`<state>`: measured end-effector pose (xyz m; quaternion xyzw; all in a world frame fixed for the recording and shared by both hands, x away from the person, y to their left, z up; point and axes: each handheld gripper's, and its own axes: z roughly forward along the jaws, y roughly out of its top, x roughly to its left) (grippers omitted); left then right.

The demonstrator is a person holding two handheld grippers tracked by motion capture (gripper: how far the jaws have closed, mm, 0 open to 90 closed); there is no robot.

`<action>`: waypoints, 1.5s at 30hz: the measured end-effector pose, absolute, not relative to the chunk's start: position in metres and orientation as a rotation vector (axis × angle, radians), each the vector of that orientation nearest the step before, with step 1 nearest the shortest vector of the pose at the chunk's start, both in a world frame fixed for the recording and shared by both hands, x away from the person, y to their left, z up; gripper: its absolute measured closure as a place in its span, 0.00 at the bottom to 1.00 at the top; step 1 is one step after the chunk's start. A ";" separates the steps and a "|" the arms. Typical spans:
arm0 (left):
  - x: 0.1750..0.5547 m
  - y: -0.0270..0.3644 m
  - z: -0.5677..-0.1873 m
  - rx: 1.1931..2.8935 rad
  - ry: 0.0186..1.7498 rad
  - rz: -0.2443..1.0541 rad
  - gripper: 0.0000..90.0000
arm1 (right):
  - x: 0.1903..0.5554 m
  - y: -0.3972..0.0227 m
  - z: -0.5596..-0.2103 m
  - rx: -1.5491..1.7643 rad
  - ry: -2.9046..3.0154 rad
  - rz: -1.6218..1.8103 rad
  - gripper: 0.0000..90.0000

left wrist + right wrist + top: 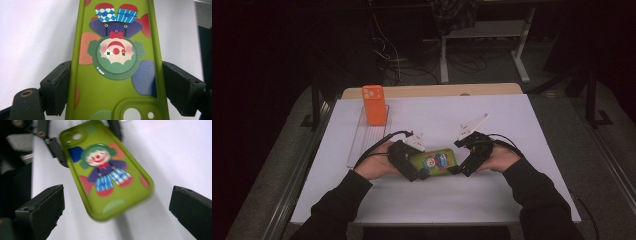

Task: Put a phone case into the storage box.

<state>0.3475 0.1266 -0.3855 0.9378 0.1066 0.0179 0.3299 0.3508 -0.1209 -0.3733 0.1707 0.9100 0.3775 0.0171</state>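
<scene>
A green phone case printed with a clown lies lengthwise between my two grippers, just above the white table cover. My left gripper is shut on its camera-hole end. In the left gripper view both pads press the case's long edges. My right gripper stands open at the other end. In the right gripper view its jaws are spread wide and apart from the case, whose near end hangs between and just beyond them. The left gripper's fingers clamp the far end there.
An orange phone case stands upright at the far end of a clear tray at the back left. The white table cover spreads around both hands. A wooden board edge runs along the back.
</scene>
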 end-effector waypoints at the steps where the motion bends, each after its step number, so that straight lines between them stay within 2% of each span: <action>1: 0.347 0.127 -0.386 2.446 0.315 0.044 0.18 | 0.349 -0.125 -0.373 0.598 2.797 1.184 0.00; 4: 0.349 0.130 -0.384 2.420 0.395 0.078 0.18 | 0.343 -0.131 -0.374 0.765 2.746 1.204 0.00; 12: 0.352 0.133 -0.383 2.409 0.535 0.134 0.18 | 0.330 -0.134 -0.391 0.938 2.578 1.161 0.00; 24: 0.352 0.135 -0.380 2.417 0.579 0.151 0.18 | 0.318 -0.122 -0.418 1.061 2.420 1.144 0.00; 40: 0.356 0.140 -0.379 2.441 0.548 0.153 0.18 | 0.301 -0.103 -0.420 0.562 2.303 0.851 0.00; 45: 0.353 0.137 -0.381 2.407 0.598 0.132 0.18 | 0.295 -0.098 -0.420 0.410 2.240 0.781 0.00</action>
